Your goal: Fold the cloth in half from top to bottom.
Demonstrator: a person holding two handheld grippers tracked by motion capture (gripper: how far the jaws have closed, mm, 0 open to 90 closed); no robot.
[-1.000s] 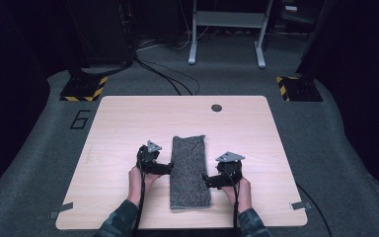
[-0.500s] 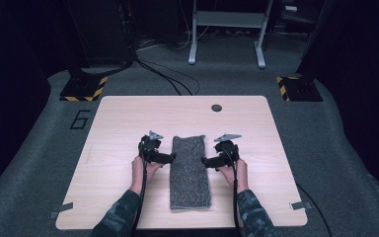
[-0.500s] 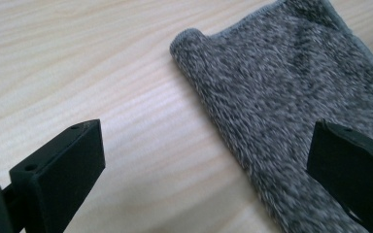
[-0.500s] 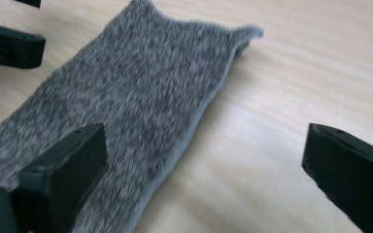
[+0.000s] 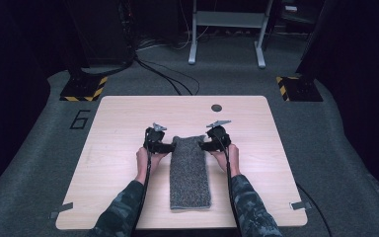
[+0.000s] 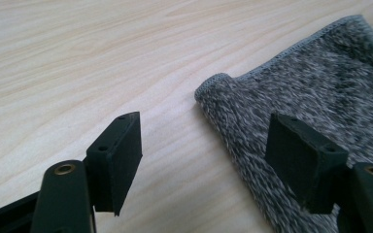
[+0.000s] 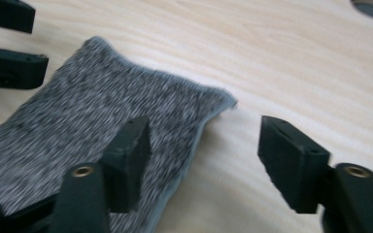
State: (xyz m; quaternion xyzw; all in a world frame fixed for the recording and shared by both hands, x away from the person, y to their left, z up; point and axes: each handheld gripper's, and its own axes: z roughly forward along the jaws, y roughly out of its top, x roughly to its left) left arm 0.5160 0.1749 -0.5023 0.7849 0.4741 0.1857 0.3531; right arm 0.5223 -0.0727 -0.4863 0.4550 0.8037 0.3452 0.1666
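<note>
A grey, speckled towel (image 5: 190, 173) is lying folded into a long strip in the middle of the light wooden table (image 5: 113, 148), running from the near edge away toward the centre, and the person is standing at the near side with both camouflage sleeves (image 5: 118, 217) reaching in over it. The left gripper (image 5: 165, 147) is sitting at the strip's far left corner and the right gripper (image 5: 205, 145) at its far right corner, the two facing each other across the cloth. In the left gripper view the fingers (image 6: 116, 155) are standing apart, having just been closing, with one pad over bare wood and the other over the pile, the towel's stitched edge (image 6: 223, 82) lying between them but not yet pinched. In the right gripper view it is looking much the same: the fingers (image 7: 291, 160) are apart after narrowing a moment ago, straddling the hemmed border, one over the fabric and one over the table, nothing clamped. A small round dark hole (image 5: 216, 107) is showing in the tabletop beyond the hands. On the grey carpet to the left of the table a large "6" (image 5: 80, 119) is marked, the one bit of writing I am able to read, and yellow-and-black hazard striping (image 5: 84, 93) is edging the stand bases at the back
</note>
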